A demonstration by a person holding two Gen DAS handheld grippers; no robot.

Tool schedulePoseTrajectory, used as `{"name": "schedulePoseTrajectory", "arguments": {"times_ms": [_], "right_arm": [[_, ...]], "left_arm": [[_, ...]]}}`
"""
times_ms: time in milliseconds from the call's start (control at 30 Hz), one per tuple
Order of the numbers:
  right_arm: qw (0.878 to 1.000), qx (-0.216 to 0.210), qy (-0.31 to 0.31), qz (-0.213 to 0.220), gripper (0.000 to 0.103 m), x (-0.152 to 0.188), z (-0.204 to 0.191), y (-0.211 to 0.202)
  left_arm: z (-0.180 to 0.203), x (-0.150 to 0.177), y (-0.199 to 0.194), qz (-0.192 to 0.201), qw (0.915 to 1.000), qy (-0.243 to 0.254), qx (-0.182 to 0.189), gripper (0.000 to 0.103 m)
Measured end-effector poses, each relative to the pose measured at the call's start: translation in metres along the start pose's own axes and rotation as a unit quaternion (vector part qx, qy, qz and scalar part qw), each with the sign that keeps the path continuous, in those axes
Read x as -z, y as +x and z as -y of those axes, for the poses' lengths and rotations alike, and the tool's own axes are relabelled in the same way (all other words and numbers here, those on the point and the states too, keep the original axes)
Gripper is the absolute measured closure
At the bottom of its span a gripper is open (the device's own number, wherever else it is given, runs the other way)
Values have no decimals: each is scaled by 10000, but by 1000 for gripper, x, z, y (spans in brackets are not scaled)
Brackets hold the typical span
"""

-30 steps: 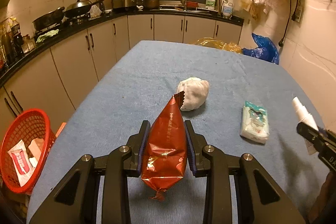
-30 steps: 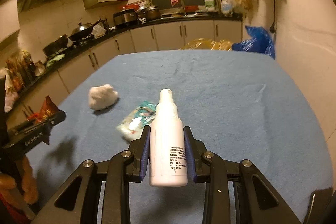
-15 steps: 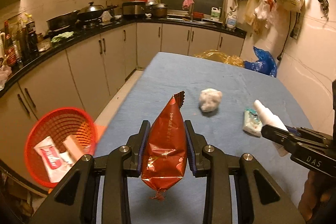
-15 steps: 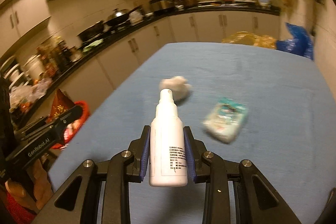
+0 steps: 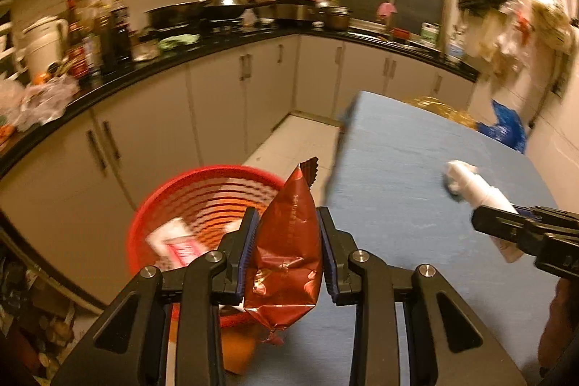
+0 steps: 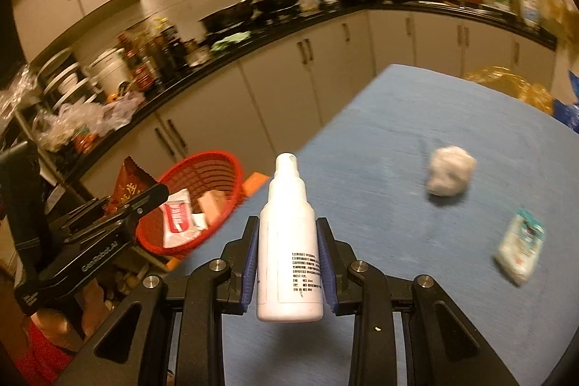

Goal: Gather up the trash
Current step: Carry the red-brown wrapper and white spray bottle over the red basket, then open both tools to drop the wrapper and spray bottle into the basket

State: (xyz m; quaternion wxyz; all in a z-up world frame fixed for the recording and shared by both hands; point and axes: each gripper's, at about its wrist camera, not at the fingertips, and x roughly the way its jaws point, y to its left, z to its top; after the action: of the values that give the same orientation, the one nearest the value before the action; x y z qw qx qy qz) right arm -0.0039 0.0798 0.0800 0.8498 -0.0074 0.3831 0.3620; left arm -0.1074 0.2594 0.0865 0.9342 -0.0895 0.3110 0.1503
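The left gripper [image 5: 287, 252] is clamped on a red snack bag [image 5: 286, 248], its pads pressed against both sides, and the bag hangs over the table's left edge with the red basket [image 5: 159, 205] just beyond and below it. Inside the basket lie a red-and-white packet [image 6: 176, 217] and some other wrappers. The right gripper [image 6: 289, 255] is closed tight on a white spray bottle [image 6: 289, 241], held upright with its nozzle pointing away, above the near left part of the blue table [image 6: 398, 140]. Further along the table, toward the middle, sits a crumpled white wad [image 6: 450, 176]; nearer the right edge lies a pale wipes pack [image 6: 519, 250], well apart from the wad. At the far edge of the table a yellow plastic bag [image 6: 506, 85] is bunched up. Pans and bottles crowd the dark counter [image 5: 217, 46] along the wall.
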Motion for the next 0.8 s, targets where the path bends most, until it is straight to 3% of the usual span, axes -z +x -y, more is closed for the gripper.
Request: {"name": "schedulePoseTrajectory", "arguments": {"times_ms": [333, 567, 800], "right_arm": [[9975, -390, -296, -507, 70, -23, -56, 57], [9948, -529, -458, -742, 70, -38, -89, 99], [9937, -544, -310, -933, 70, -44, -88, 132]], "left_arm": [[-74, 7, 15, -204, 9978, -486, -413, 72], [-92, 13, 33, -418, 9964, -622, -401, 72], [-93, 16, 48, -529, 9958, -657, -358, 72]]}}
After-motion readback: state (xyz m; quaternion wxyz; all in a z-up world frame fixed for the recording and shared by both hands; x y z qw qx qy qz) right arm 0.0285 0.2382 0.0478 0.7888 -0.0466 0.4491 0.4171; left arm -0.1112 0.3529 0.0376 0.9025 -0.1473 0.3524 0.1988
